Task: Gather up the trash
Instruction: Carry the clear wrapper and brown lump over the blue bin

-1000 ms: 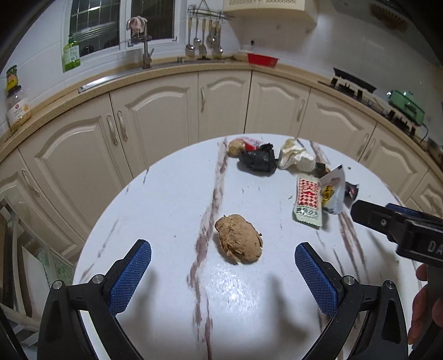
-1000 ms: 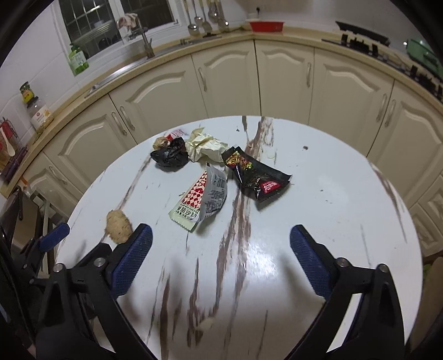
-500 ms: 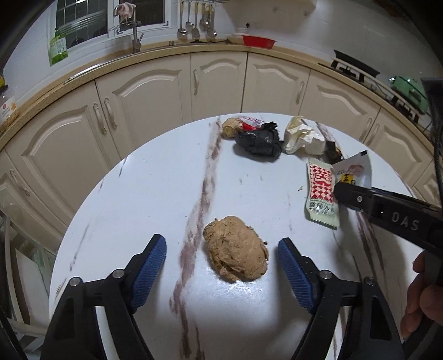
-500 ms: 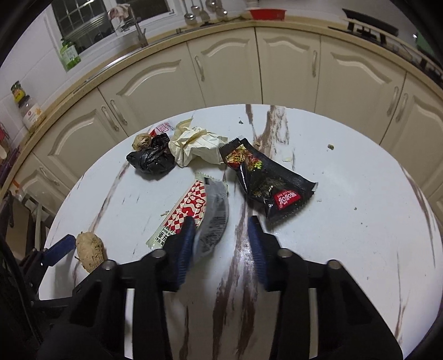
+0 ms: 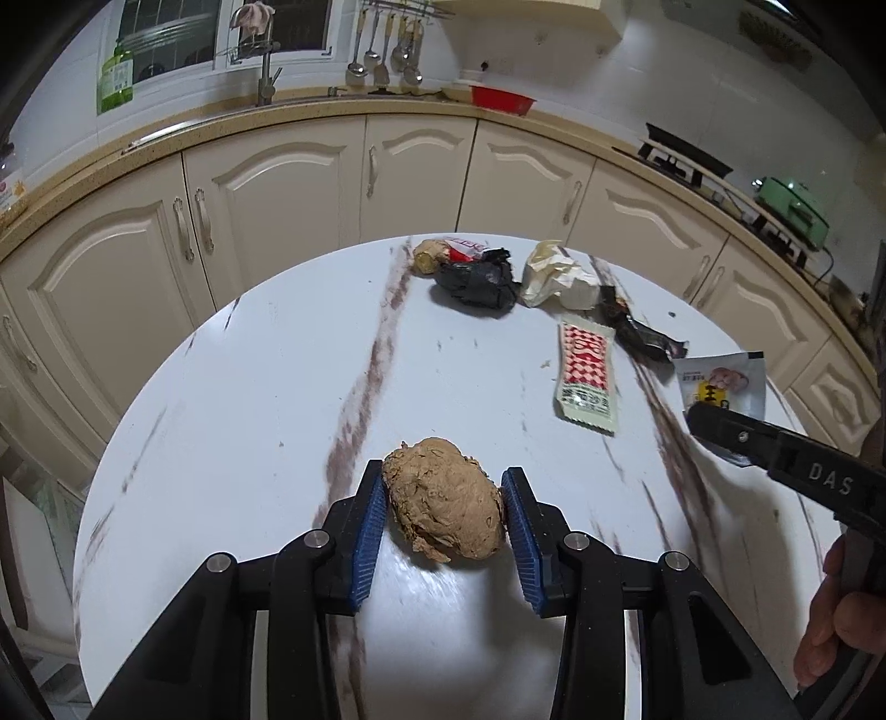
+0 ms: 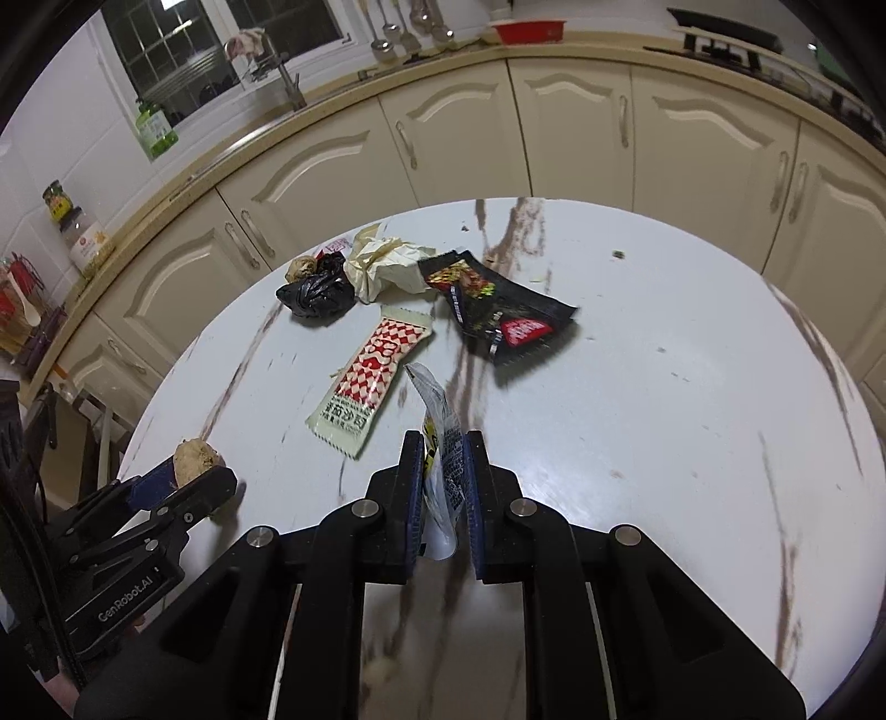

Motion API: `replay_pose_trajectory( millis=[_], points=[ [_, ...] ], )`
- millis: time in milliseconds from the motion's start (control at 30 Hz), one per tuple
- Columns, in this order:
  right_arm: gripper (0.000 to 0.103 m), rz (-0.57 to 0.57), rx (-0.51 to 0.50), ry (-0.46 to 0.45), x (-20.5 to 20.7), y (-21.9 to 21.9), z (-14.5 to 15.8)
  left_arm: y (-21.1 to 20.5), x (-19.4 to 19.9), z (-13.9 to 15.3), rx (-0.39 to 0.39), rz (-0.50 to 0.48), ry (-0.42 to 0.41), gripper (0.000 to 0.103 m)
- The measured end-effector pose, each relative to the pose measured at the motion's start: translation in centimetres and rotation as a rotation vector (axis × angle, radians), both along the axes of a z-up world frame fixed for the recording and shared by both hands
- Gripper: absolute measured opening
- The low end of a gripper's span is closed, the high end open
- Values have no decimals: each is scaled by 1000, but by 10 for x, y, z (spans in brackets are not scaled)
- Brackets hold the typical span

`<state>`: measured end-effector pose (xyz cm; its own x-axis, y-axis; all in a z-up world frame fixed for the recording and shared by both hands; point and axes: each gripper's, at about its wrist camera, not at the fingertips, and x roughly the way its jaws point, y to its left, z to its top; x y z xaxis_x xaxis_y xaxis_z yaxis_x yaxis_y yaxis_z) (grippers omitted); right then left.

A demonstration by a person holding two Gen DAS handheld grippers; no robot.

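Observation:
My left gripper is shut on a brown crumpled paper ball near the front left of the round white table; it also shows in the right wrist view. My right gripper is shut on a silver-white sachet, lifted off the table; the sachet shows in the left wrist view. A red-and-white checked wrapper, a black snack packet, a cream paper wad, a black bag and a small brown lump lie on the table.
Cream kitchen cabinets curve around behind the table. A sink tap and hanging utensils are on the counter wall. A stove stands at the right.
My left gripper moved up to the brown ball and closed on it. My right gripper closed on the silver sachet and lifted it off the checked wrapper.

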<state>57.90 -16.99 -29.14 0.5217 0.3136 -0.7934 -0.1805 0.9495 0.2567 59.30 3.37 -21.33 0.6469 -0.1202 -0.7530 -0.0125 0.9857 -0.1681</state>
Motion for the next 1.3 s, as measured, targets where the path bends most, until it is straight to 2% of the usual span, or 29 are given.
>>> replay_pose_trajectory(
  millis=[333,633,667,800,967,1133,1300],
  points=[
    [14,-35,52,-67,-53,-37,34,-32,-17,31,26,-70,-107,37],
    [14,-86,93,-170,-106,-80,77,-69,-96,61,41,-151,-196,37],
    [14,-96,96,-180,-111,-88,81,-77,-110,67,42,-164,-210,37],
    [14,-146,107,-220,-136,-120,94,-116,-127,83,43,-222,-245,37],
    [14,-247,104,-260,-173,-176,107,-176,-141,95,21,-347,-275,37],
    [14,-390,90,-267,-212,-243,107,-241,-153,93,2,-490,-265,37],
    [14,-547,76,-231,-249,-314,92,-312,-164,76,-6,-631,-225,37]
  ],
)
